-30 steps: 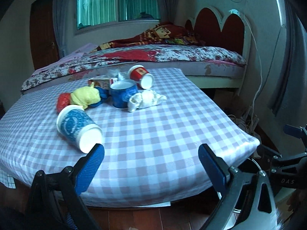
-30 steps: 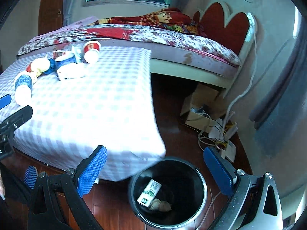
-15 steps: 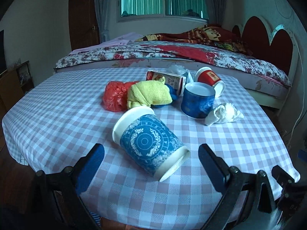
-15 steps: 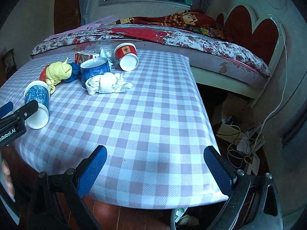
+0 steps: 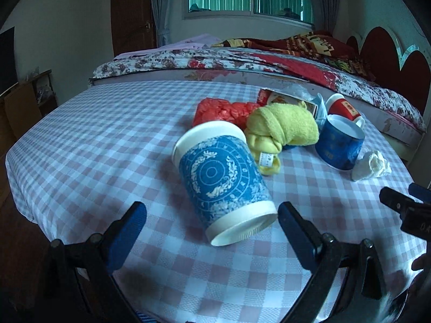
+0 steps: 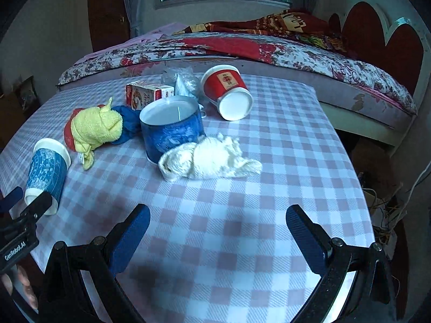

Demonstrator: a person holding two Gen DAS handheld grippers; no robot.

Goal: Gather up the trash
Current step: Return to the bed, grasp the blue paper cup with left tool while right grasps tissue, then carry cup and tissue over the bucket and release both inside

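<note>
Left wrist view: the left gripper (image 5: 211, 223) is released, its jaws spread wide on either side of the base of a blue cup (image 5: 222, 177) lying on its side near the tabletop's (image 5: 94, 140) near edge, with a yellow cloth (image 5: 282, 126) just behind it. Right wrist view: the right gripper (image 6: 216, 234) is likewise released and empty above the near edge, facing a white wad (image 6: 207, 157) that touches an upright blue tub (image 6: 172, 129) mid-tabletop; a red cup (image 6: 227, 91) lies tipped toward the far edge.

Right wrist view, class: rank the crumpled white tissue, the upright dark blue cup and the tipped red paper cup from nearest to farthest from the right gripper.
1. Crumpled white tissue, centre, nearest the right gripper.
2. Upright dark blue cup, just behind it, slightly left.
3. Tipped red paper cup, farthest back, towards the bed.
</note>
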